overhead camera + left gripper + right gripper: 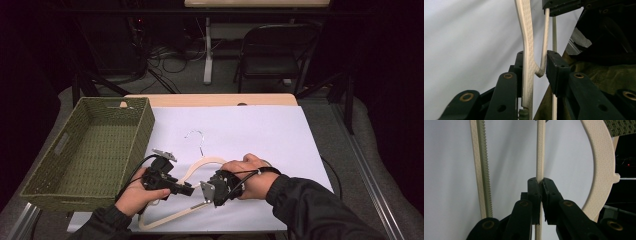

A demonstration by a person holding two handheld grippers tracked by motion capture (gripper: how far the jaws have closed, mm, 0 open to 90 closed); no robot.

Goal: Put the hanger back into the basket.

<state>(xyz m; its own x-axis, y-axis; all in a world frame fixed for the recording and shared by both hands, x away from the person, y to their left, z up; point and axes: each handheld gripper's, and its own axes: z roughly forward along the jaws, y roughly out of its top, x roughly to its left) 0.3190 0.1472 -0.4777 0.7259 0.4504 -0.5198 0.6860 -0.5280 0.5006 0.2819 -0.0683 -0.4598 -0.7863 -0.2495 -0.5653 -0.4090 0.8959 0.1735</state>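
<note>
setup: I've got a cream plastic hanger [200,170] lying on the white sheet [260,135] over the tabletop [210,99], near my edge, with its metal hook [196,138] pointing away from me. A green woven basket [60,190] sits just to its left.

right hand-held gripper [216,189]: clamped tight on one thin bar of the hanger. In the right gripper view the jaws are pinched together with the bar [540,157] running straight up between them, so that side is solid.

left hand-held gripper [186,190]: jaws spread, not biting yet. In the left gripper view they straddle the flat textured arm [527,50] plus the little bent notch piece [541,71], and there's daylight on the right side.

what could go wrong: if I squeeze the left one now, I reckon it catches the arm and the notch piece together, and the thin piece could flex or pop out sideways. Also the two tools point almost nose to nose, so any lift with just the right one pinching a skinny bar probably lets the hanger swing and twist. The hook could snag the sheet too.

hand pose: both my forearms come in low from the near edge, left wrist angled right, right wrist angled left, the grippers nearly meeting over the lower middle of the hanger.
</note>
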